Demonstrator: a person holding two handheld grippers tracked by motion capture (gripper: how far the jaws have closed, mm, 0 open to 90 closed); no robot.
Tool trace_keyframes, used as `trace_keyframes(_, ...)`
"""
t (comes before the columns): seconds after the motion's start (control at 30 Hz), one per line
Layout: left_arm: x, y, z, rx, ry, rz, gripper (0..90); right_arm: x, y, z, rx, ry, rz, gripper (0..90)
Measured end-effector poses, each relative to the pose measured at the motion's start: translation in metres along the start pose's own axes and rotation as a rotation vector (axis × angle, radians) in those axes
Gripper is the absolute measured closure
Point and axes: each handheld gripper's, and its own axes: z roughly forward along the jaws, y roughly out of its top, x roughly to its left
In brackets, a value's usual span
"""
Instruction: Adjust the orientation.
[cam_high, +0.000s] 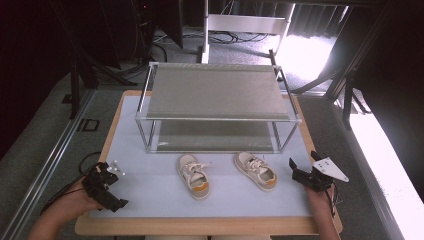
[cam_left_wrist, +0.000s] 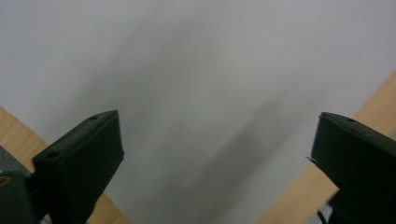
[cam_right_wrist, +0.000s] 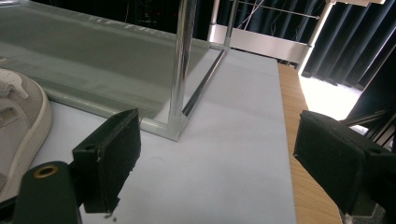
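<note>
While both our grippers are gaping empty, the right gripper is sitting nearer a shoe, lengthwise left of its jaws.

Blown-out glare right, dim surroundings

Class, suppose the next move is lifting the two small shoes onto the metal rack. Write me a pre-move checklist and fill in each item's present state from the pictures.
1. Left gripper open and empty: ok; in the left gripper view its jaws stand wide apart over bare mat.
2. Right gripper open and empty: ok.
3. Both small beige sneakers with orange heels, left one and right one, upright on the pale blue mat: ok.
4. Sneakers apart from each other: ok.
5. Two-tier silver metal rack has free shelves: ok, nothing lies on either tier.
6. Laces tucked clear of the jaws: cannot tell.
</note>
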Motion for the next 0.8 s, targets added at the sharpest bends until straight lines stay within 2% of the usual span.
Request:
trace_keyframes(0.1,-0.002,0.002,0.0,0.059,-0.002,0.012,2.4,0.0,0.0,0.0,0.001,0.0,0.001,14.5)
trace_keyframes(0.23,-0.003,0.005,0.0,0.089,-0.007,0.014,2.5,0.0,0.0,0.0,0.003,-0.001,0.0,14.5)
trace_keyframes(0.27,-0.005,0.007,0.0,0.097,-0.024,0.033,2.5,0.0,0.0,0.0,0.002,0.0,0.0,14.5)
trace_keyframes(0.37,-0.006,0.011,-0.001,0.088,-0.034,0.043,3.5,0.0,0.0,0.0,0.002,0.001,0.001,14.5)
trace_keyframes(0.5,-0.007,0.016,-0.004,0.073,-0.049,0.038,3.5,0.0,0.0,0.0,0.001,0.0,0.0,14.5)
trace_keyframes(0.67,-0.016,0.031,-0.005,0.081,-0.059,0.08,3.5,0.0,0.0,0.0,0.003,0.0,-0.005,14.5)
trace_keyframes(0.8,-0.023,0.044,-0.007,0.065,-0.061,0.1,3.5,0.0,0.0,0.0,0.003,-0.002,-0.005,14.4)
